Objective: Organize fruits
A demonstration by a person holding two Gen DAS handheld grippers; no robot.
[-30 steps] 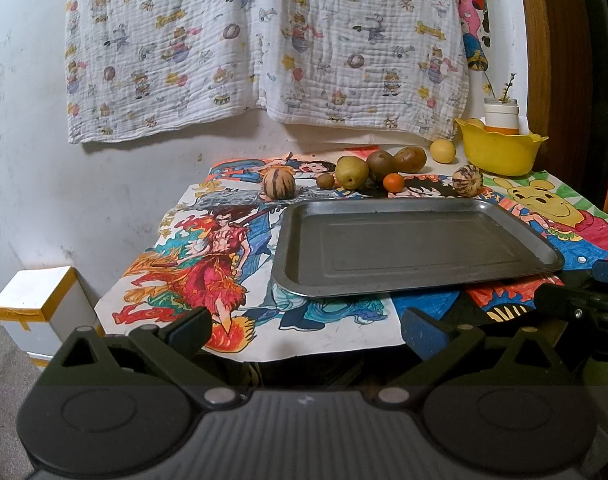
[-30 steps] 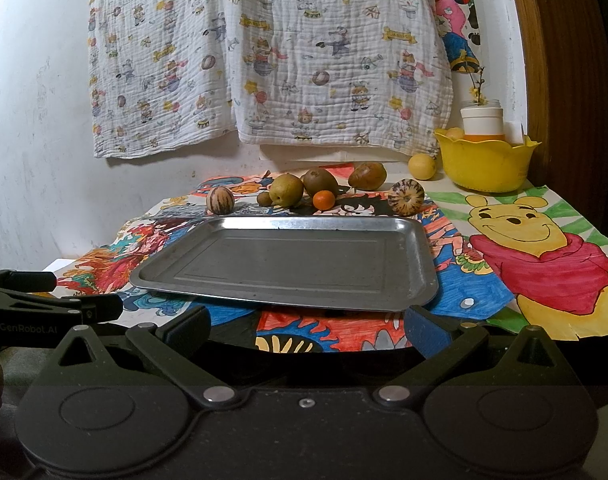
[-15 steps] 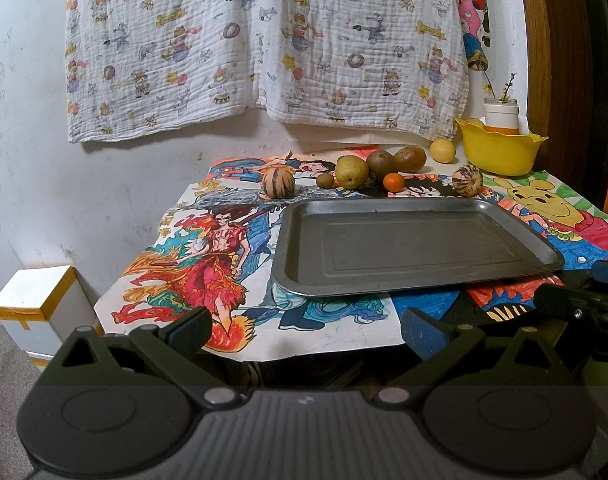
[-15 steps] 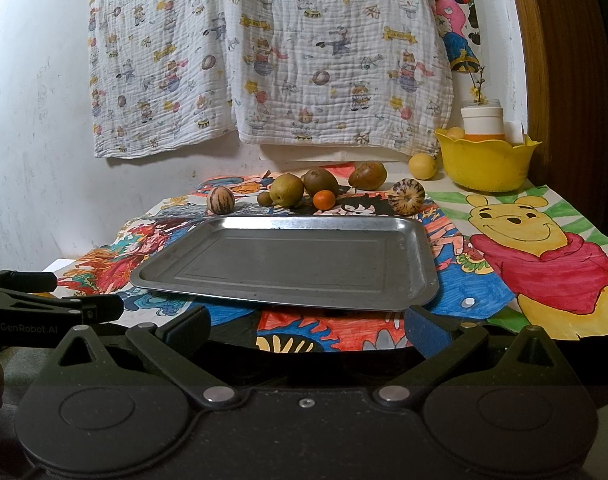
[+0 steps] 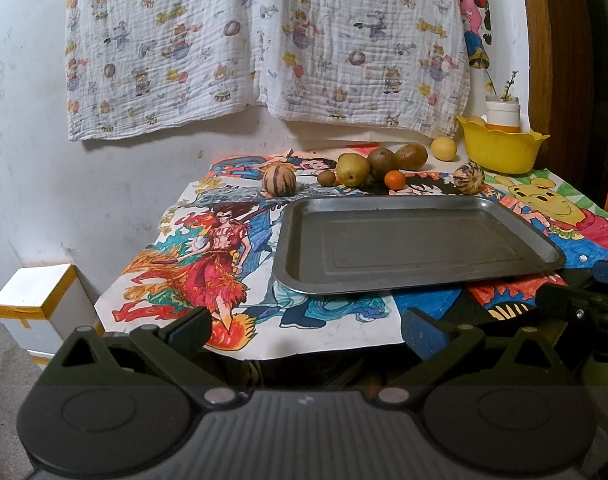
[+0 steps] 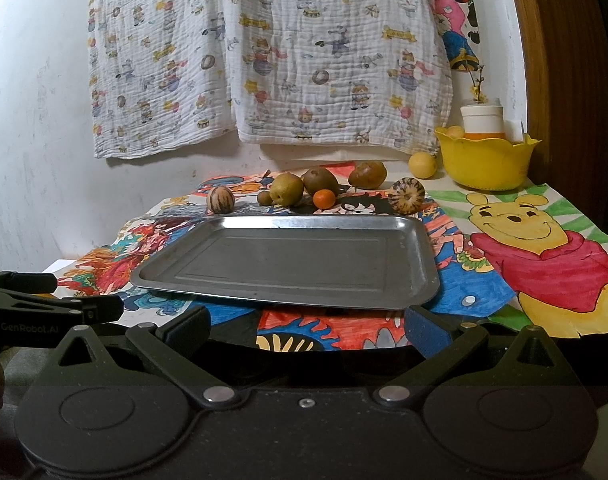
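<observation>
An empty grey metal tray (image 5: 503, 216) (image 6: 419, 240) lies on the cartoon-covered table. Behind it stand several fruits in a row: a striped melon (image 5: 279, 181) (image 6: 220, 199), a small kiwi (image 5: 326, 178), a green pear (image 5: 352, 169) (image 6: 287, 188), a brown kiwi (image 5: 381, 160) (image 6: 319, 179), a small orange (image 5: 395, 179) (image 6: 324, 199), a brown fruit (image 5: 411, 156) (image 6: 367, 175), a second striped melon (image 5: 468, 177) (image 6: 406, 201) and a lemon (image 5: 443, 148) (image 6: 422, 165). My left gripper (image 5: 305, 330) and right gripper (image 6: 307, 326) hang open before the table's front edge, holding nothing.
A yellow bowl (image 5: 499, 152) (image 6: 485, 164) with a white pot in it stands at the back right by a wooden frame. A patterned cloth hangs on the wall behind. A white box (image 5: 36, 304) sits on the floor at the left.
</observation>
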